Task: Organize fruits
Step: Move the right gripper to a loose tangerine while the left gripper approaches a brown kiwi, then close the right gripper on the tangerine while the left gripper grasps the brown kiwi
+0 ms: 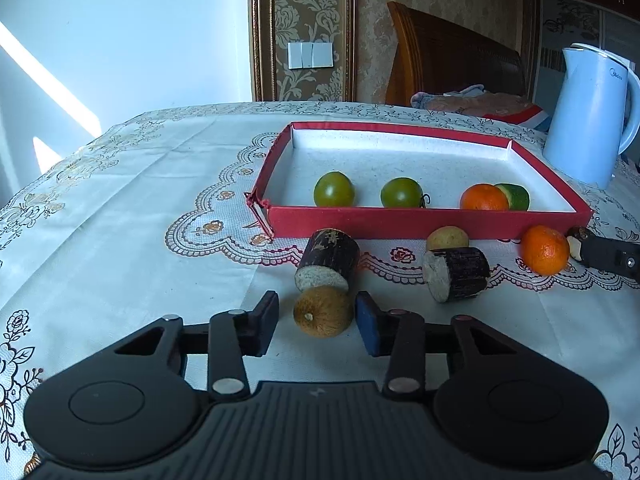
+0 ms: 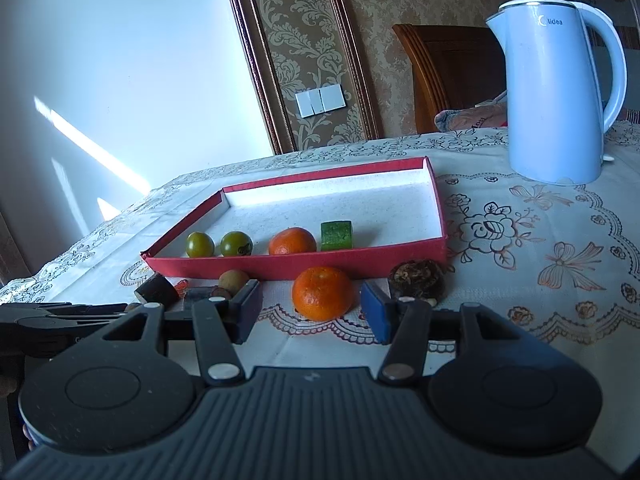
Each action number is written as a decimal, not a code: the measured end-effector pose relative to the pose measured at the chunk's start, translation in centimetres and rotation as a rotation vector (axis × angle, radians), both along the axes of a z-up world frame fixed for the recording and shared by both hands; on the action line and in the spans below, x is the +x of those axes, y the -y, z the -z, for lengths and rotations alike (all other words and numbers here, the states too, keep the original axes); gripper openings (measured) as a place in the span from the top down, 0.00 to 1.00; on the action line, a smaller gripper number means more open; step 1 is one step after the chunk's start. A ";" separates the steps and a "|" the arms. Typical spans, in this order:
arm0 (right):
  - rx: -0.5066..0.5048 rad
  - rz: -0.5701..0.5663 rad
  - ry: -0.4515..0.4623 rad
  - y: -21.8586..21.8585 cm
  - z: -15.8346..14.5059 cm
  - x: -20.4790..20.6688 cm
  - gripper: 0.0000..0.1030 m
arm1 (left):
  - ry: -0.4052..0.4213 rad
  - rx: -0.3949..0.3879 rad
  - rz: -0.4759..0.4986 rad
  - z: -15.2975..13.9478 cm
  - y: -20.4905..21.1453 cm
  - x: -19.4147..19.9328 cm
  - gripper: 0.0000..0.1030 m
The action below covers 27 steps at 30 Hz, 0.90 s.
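Left tongs (image 1: 316, 322): low centre of the left wrist view; pads stand either side of a small brown round fruit (image 1: 323, 311), a gap shows at the left pad, so not pressing, released.
Right tongs (image 2: 310, 312): low centre of the right wrist view; released, pads apart on either side of an orange mandarin (image 2: 323, 293), which rests on the bench without contact.
Brown round fruit: on the bench (image 1: 140, 200), touching the cut end of a dark stalk piece (image 1: 328, 264) just above it in frame.
Second dark stalk piece (image 1: 456, 274): right of centre, lying on its side, with another small tan fruit (image 1: 447, 238) behind it.
Red tray (image 1: 428, 227): centre of frame on the bench; holds 2 green tomatoes (image 1: 334, 189), 1 mandarin in the tray (image 1: 484, 198) and 1 green chunk (image 1: 516, 196) touching that mandarin.
Dark knobbly fruit (image 2: 418, 280): right wrist view, just beyond the right pad, outside the tray's near corner.
Kettle (image 1: 588, 116): pale blue, upper right, on the bench behind the tray.
Tablecloth: white with floral print, covering the bench.
Background: patterned wallpaper, wall switches (image 1: 310, 55), wooden headboard (image 1: 452, 64).
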State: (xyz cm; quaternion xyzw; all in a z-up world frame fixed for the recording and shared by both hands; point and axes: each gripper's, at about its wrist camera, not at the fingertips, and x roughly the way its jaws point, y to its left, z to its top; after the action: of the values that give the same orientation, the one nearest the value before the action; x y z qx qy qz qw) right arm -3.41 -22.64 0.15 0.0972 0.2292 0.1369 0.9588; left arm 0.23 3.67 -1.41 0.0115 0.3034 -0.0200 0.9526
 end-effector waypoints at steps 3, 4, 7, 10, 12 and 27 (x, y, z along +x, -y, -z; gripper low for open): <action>-0.012 -0.016 -0.009 -0.2 0.1 -0.3 0.49 | -0.003 0.005 0.004 0.0 0.3 0.1 0.70; -0.017 -0.019 -0.012 -0.3 0.2 -0.3 0.49 | -0.003 0.003 0.005 0.0 0.3 0.1 0.70; -0.037 -0.037 -0.029 -0.6 0.3 0.1 0.49 | -0.002 -0.015 0.003 0.0 0.1 0.1 0.70; -0.086 -0.043 -0.035 -1.2 0.2 0.8 0.49 | -0.001 -0.022 0.002 0.0 0.1 0.1 0.71; -0.125 -0.038 -0.037 -1.7 0.0 1.5 0.49 | 0.002 -0.025 0.001 0.0 0.0 0.0 0.71; -0.218 -0.017 -0.139 -3.0 1.3 5.1 0.56 | -0.007 -0.008 -0.032 0.0 0.7 0.3 0.71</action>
State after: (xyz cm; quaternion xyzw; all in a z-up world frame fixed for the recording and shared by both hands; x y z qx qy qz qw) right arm 1.69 -19.62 -1.13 -0.0001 0.3096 0.1121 0.9442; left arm 0.50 2.97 -1.37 0.0029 0.3067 -0.0057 0.9518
